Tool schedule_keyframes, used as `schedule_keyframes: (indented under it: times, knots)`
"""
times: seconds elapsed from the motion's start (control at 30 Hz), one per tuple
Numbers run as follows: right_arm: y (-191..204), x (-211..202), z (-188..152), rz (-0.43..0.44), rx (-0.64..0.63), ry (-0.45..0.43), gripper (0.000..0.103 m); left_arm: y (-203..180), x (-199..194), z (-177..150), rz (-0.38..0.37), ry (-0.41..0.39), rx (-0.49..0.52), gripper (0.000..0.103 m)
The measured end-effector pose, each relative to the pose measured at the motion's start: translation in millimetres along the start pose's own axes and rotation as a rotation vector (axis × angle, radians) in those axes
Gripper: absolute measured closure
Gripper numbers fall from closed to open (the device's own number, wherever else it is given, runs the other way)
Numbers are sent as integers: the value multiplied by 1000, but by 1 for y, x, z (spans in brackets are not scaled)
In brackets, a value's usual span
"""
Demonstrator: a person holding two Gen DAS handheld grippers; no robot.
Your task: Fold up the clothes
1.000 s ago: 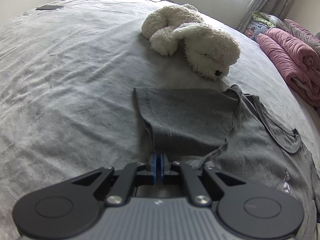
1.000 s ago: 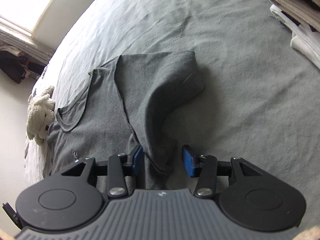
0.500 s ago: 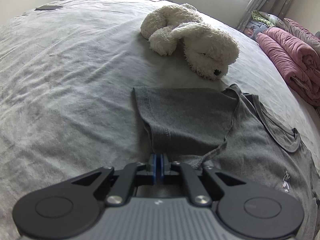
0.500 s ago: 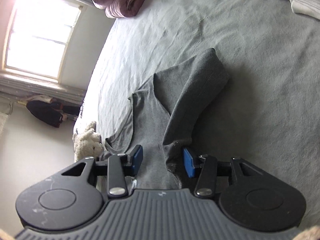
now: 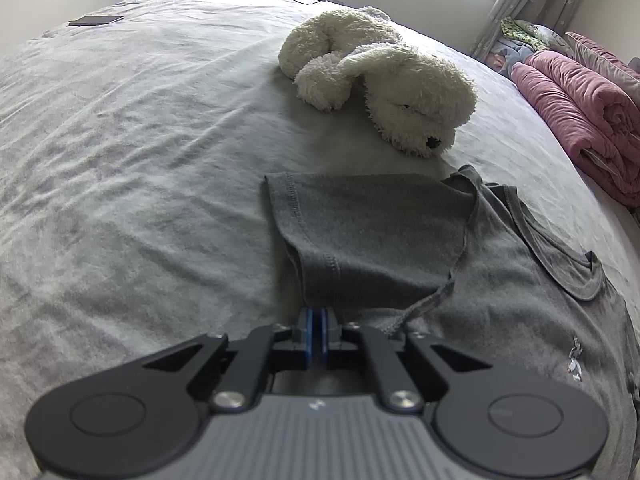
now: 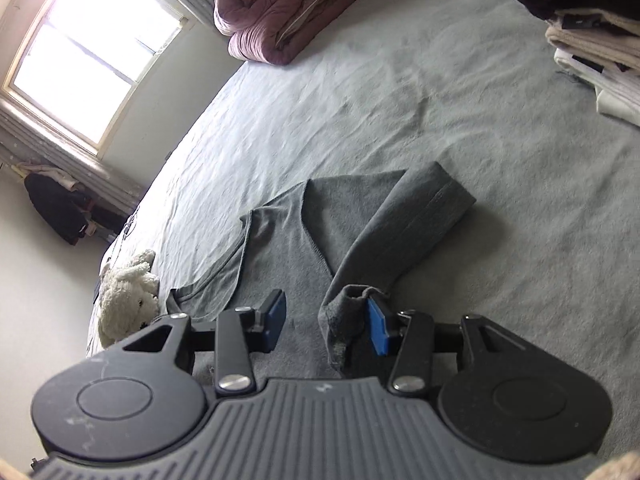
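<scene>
- Left wrist view shows the left hand-held gripper [image 5: 319, 328] clenched, its blue pads pressed together on the near edge of the folded-in sleeve of the grey T-shirt [image 5: 500, 292]; the pinch looks meant to pin that sleeve flat on the shirt body so the fold does not spring open.
- Spread front-up on the grey bed [image 5: 140, 160], the T-shirt has its neckline toward the bed edge where the pink quilt [image 5: 580, 120] is rolled, clear of the working area.
- Lying just beyond the folded sleeve without touching it, a white plush dog [image 5: 384, 92] is near enough that a wide sweep could brush it.
- Right wrist view shows the right hand-held gripper [image 6: 326, 322] with its jaws apart; the other sleeve rises from the bed to a bunched end that hangs against the inner face of one blue pad, while the opposite pad stands clear of the cloth. I judge it draped there, not clamped.
- That sleeve is partly raised and turned toward the shirt body, which suits a matching inward fold; it has not yet been laid flat.
- Folded clothes [image 6: 600, 40] are stacked at the far corner of the bed, probably the place for finished pieces.
</scene>
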State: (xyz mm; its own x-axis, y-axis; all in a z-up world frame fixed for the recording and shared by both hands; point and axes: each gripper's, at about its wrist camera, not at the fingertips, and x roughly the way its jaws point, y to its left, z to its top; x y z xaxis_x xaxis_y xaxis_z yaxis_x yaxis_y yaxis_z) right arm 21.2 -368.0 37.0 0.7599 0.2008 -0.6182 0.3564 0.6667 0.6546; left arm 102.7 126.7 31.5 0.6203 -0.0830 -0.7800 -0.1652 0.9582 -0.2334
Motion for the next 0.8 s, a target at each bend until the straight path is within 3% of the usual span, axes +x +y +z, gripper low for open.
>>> schedule_keyframes:
  times: [0.07, 0.13, 0.23, 0.37, 0.5, 0.67, 0.73, 0.8]
  knots:
    - [-4, 6, -1, -20, 18, 23, 57, 0, 0, 0, 0, 0, 1, 100]
    - [-5, 17, -8, -39, 61, 54, 80, 0, 0, 0, 1, 0, 2, 100]
    - [-9, 7, -5, -118, 89, -10, 90, 1, 0, 0, -1, 1, -2, 100]
    - [-1, -18, -4, -219, 22, -123, 91, -1, 1, 0, 4, -10, 17, 100]
    - [19, 0, -18, -409, -197, -84, 92, -4, 1, -1, 37, -20, 51, 100]
    - [11, 18, -17, -410, -321, 36, 87, -3, 0, 1, 48, -18, 64, 100]
    - [8, 6, -2, -350, -283, 16, 82, -2, -1, 2, 51, -21, 65, 100]
    - [3, -6, 14, -317, -238, -45, 69, -1, -2, 3, 51, -22, 62, 100]
